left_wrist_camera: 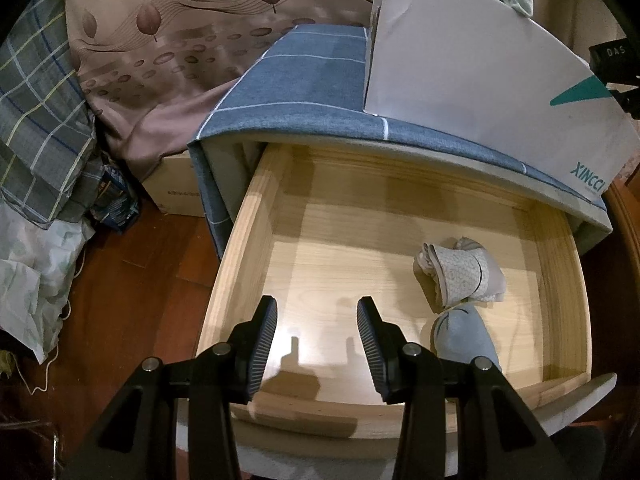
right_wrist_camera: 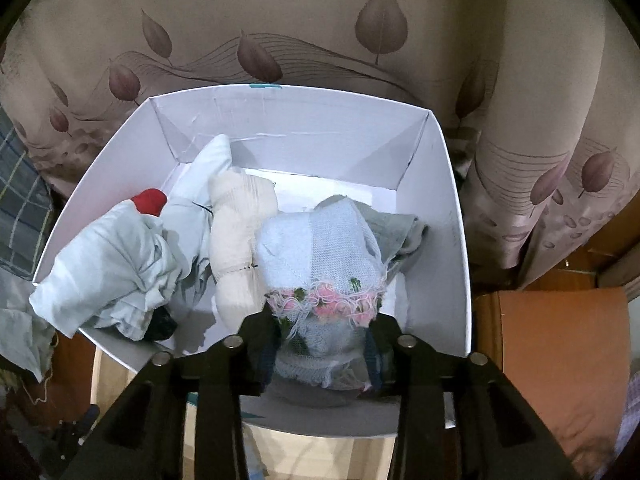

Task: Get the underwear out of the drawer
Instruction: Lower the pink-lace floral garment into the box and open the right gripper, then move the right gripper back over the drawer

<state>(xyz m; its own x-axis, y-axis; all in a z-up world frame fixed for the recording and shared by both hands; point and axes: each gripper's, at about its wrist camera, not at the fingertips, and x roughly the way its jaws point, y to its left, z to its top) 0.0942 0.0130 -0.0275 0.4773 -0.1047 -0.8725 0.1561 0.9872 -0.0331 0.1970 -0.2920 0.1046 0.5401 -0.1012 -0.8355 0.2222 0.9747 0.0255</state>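
Underwear (right_wrist_camera: pixel 320 280) of blue lace sits between the right gripper (right_wrist_camera: pixel 320 344) jaws, over the white box (right_wrist_camera: pixel 452 240); whether they clamp it is unclear. Left gripper (left_wrist_camera: pixel 316 340) jaws stand apart, empty, above the drawer (left_wrist_camera: pixel 240 264), rolled pieces (left_wrist_camera: pixel 460 276) at 2 o'clock.

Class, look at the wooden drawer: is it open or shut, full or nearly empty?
Open and nearly empty: the wooden drawer is pulled out, with only two rolled garments on its bare bottom.

Left gripper (left_wrist_camera: pixel 317 320) jaws apart; right gripper (right_wrist_camera: pixel 322 336) jaws parted.
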